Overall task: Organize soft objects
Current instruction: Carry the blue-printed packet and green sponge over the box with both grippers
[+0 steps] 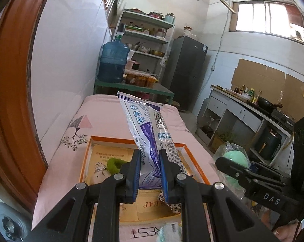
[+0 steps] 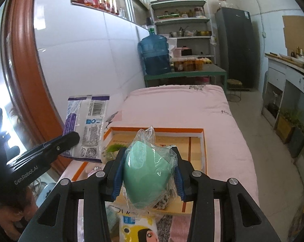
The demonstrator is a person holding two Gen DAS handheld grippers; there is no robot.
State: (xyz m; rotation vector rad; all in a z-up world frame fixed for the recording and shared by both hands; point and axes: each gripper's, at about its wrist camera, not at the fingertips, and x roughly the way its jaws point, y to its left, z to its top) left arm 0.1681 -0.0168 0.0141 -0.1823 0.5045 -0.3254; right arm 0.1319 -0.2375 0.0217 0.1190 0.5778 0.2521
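Holding both loads above the orange-rimmed box (image 1: 196, 162), I had each claw clamped on its own soft item, presumably so the two could go into the box one after the other. My left gripper (image 1: 149, 173) was clenched on the white-and-purple wipes packet (image 1: 149, 129), pinched near its lower end so the rest stood up and leaned away over the box. My right gripper (image 2: 147, 171) grasped the mint-green item in clear wrap (image 2: 147, 167), its blue pads (image 2: 116, 183) pressing either side, with the wrap's twisted top poking upward. The box lay on the pink bedspread (image 2: 192, 104), handy below both claws. Counting: two grippers, two soft items held, one box. In it I saw one green fuzzy thing (image 1: 114, 164). A yellow packet (image 2: 137, 227) lay near its front edge.
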